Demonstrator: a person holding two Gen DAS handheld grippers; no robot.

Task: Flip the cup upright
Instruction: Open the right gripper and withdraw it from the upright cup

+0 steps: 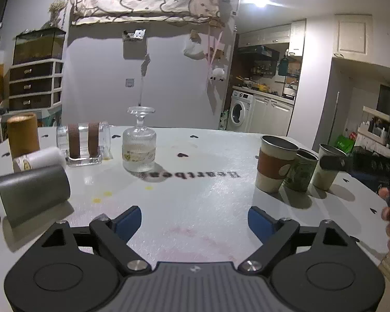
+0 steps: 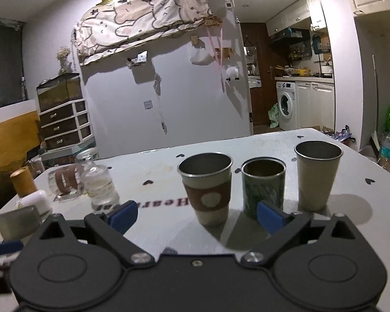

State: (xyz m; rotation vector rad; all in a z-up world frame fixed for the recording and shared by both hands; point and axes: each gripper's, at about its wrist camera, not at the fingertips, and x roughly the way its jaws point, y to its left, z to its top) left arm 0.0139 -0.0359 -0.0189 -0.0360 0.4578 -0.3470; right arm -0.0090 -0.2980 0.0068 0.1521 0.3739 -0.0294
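Observation:
A grey metal cup (image 1: 32, 195) lies on its side at the left of the white table (image 1: 195, 195); it also shows at the far left in the right wrist view (image 2: 18, 221). Three cups stand upright in a row: one with a brown sleeve (image 2: 208, 187), a green patterned one (image 2: 263, 187), and a plain metal one (image 2: 317, 176). They show at the right in the left wrist view, sleeve cup (image 1: 275, 163) first. My left gripper (image 1: 195, 221) is open and empty over the table middle. My right gripper (image 2: 196, 217) is open and empty just before the sleeve cup.
A glass stoppered bottle (image 1: 139, 148) stands mid-table. At the left are a clear holder with brown bands (image 1: 83, 143), a brown cylinder (image 1: 23, 135) and a white roll (image 1: 40, 160). The table's right edge is near the plain cup.

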